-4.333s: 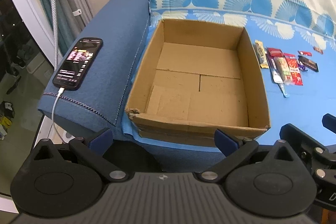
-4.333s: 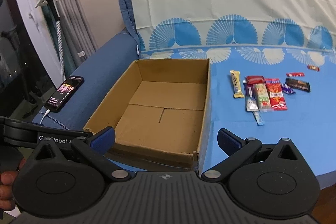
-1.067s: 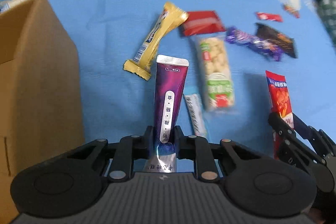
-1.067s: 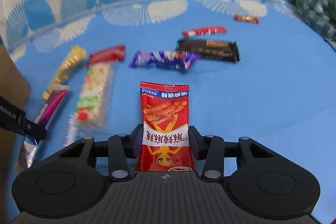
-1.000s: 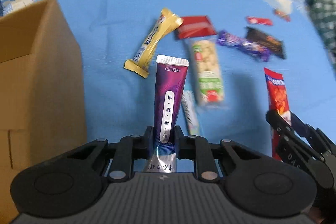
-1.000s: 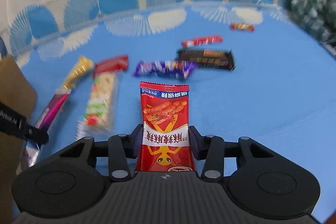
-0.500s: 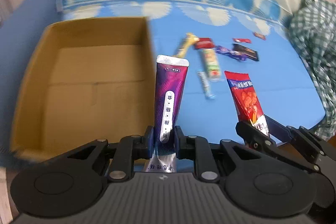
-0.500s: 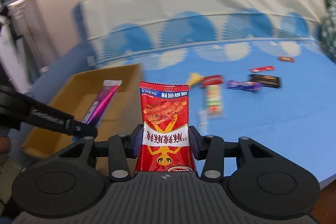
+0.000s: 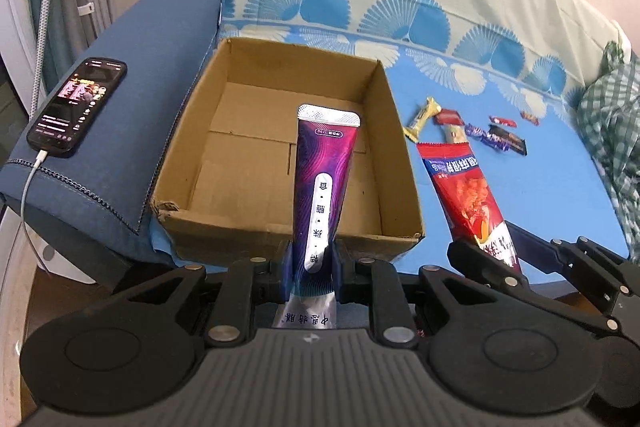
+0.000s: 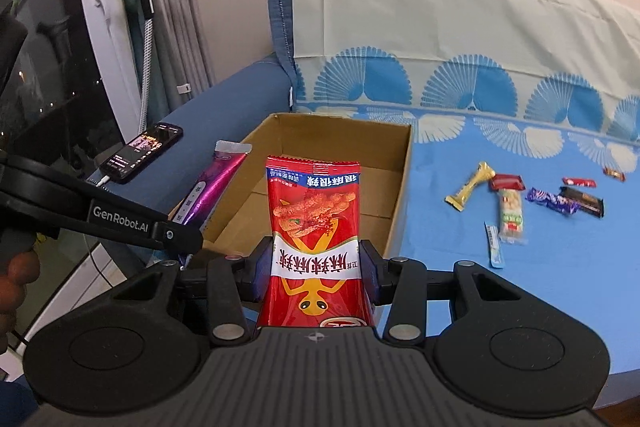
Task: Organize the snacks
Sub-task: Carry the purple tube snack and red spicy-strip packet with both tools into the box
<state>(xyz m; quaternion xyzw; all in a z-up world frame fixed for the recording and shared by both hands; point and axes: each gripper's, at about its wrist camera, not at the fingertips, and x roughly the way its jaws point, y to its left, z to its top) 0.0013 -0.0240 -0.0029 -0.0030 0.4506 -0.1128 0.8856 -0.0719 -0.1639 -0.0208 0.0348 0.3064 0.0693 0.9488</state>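
Observation:
My left gripper is shut on a purple snack pouch and holds it upright at the near edge of the empty cardboard box. My right gripper is shut on a red snack packet, held upright just in front of the box. The red packet also shows in the left wrist view, right of the box. The purple pouch shows in the right wrist view, left of the box.
Several snacks lie on the blue cloth right of the box: a yellow bar, a green-white bar, a purple candy, a dark bar. A phone charges on the blue armrest. A checked cloth lies far right.
Both grippers lifted their packets off the cloth, pulled back and swung left. The box has come into view ahead of both, and the loose snacks now lie farther off to the right.

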